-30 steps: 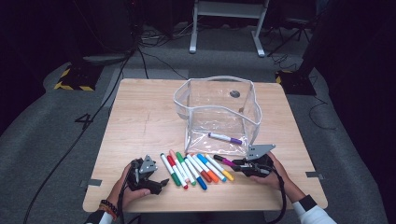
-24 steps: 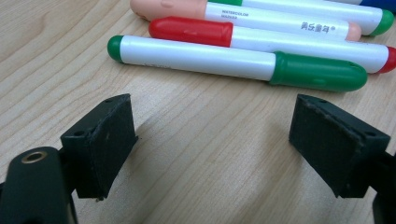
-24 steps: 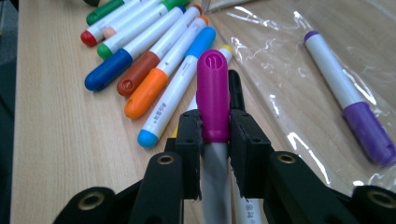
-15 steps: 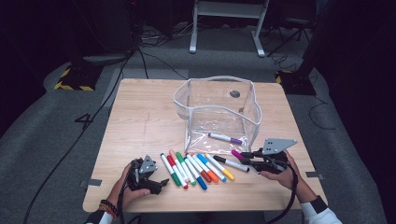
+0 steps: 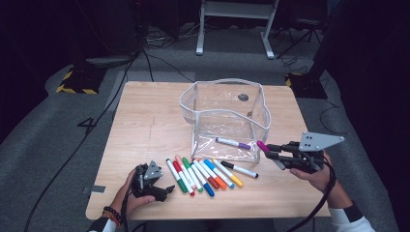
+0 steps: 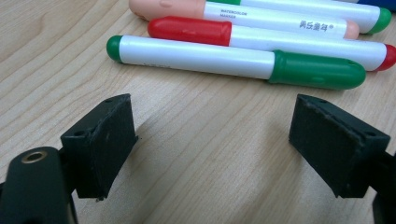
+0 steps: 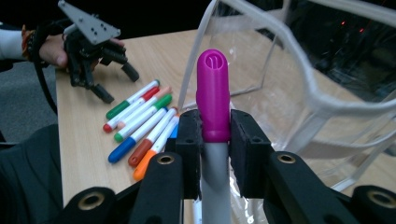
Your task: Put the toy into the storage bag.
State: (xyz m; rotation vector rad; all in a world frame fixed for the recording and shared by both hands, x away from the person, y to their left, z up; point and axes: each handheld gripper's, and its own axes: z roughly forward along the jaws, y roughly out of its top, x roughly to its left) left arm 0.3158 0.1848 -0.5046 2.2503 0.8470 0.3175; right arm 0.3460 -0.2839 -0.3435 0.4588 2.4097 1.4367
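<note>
My right gripper (image 5: 270, 151) is shut on a magenta-capped marker (image 5: 263, 146), held in the air just right of a clear plastic pouch (image 5: 225, 116) that stands open on the table. In the right gripper view the marker (image 7: 213, 88) stands upright between the pads of my right gripper (image 7: 215, 126). A purple marker (image 5: 233, 143) lies inside the pouch. Several coloured markers (image 5: 200, 174) lie in a row in front of it. My left gripper (image 5: 164, 190) rests on the table left of the row, open, with the green marker (image 6: 233, 63) just beyond its fingertips.
The wooden table (image 5: 145, 125) has bare room at its left and far side. A black-capped marker (image 5: 239, 169) lies apart at the right end of the row. In the right gripper view, the pouch's white rim (image 7: 322, 105) hangs close on the right.
My right gripper has risen from the table beside the marker row and shifted right with the magenta-capped marker in it. The left gripper has stayed put.
</note>
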